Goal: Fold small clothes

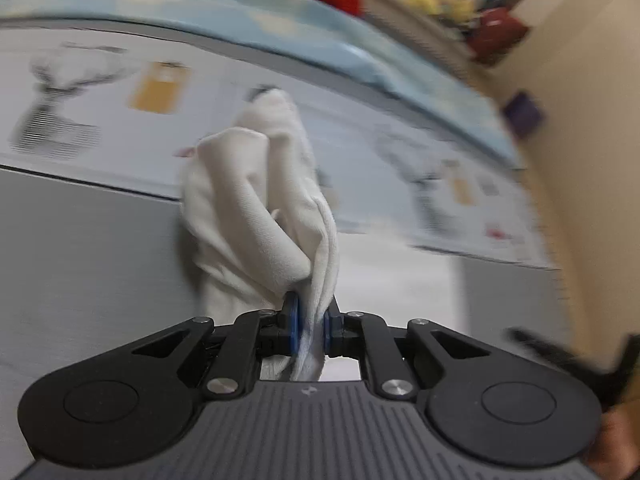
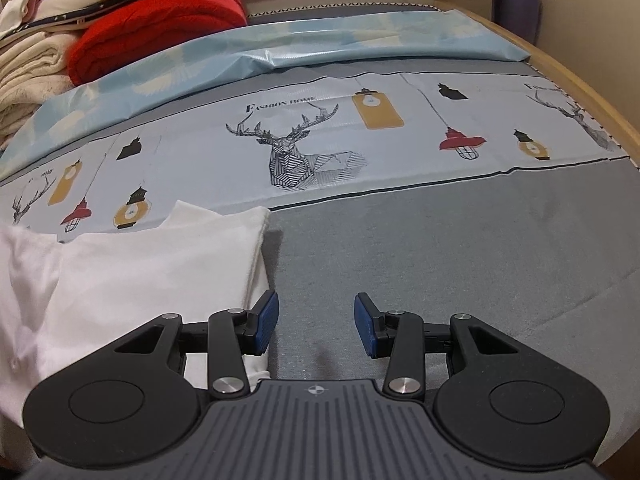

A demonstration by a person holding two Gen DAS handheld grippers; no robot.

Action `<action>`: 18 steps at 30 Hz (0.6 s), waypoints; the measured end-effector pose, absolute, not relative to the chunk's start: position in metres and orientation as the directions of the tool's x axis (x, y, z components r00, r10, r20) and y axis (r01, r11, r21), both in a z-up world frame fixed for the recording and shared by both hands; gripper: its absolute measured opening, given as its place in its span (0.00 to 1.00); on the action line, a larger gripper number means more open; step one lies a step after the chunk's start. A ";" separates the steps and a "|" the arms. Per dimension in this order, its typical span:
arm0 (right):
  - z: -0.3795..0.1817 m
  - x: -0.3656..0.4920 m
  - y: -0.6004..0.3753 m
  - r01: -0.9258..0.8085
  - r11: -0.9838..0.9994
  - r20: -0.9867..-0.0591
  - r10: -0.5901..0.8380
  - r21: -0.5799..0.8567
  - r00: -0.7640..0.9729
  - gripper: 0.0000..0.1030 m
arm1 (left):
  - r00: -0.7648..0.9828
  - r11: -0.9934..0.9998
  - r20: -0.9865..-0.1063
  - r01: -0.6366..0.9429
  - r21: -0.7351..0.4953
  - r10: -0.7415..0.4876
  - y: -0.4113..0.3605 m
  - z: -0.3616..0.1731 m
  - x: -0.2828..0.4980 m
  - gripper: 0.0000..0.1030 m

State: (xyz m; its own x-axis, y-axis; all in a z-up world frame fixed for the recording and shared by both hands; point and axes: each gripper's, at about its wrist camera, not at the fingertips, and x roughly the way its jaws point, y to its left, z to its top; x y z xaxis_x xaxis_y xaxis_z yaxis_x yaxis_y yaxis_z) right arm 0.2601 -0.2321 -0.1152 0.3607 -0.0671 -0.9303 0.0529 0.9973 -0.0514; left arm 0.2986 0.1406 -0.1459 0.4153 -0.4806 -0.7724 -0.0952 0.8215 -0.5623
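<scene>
A small white garment hangs bunched up in the left wrist view, lifted off the grey bed cover. My left gripper is shut on a gathered edge of it, its blue pads pressing the cloth from both sides. The left wrist picture is smeared by motion. In the right wrist view the white garment lies partly flat on the bed at the lower left. My right gripper stands open just to the right of the cloth's edge, over bare grey cover, with nothing between its fingers.
The bed cover is grey with a printed band of deer and lanterns. A light blue sheet lies beyond. A red blanket and stacked clothes sit at the far left. A wooden bed edge curves along the right.
</scene>
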 end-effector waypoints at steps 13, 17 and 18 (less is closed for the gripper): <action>-0.115 0.252 -0.266 0.178 0.982 -0.931 -0.125 -0.066 0.343 0.42 | 0.365 0.607 -0.557 0.029 -0.794 -0.746 -0.021 -0.136 0.336 0.33; -0.117 0.254 -0.271 0.210 0.977 -0.935 -0.104 -0.032 0.339 0.42 | 0.378 0.649 -0.580 0.079 -0.756 -0.721 -0.009 -0.129 0.335 0.35; -0.118 0.255 -0.270 0.214 0.977 -0.936 -0.091 -0.018 0.339 0.42 | 0.376 0.660 -0.592 0.071 -0.748 -0.713 -0.002 -0.130 0.335 0.35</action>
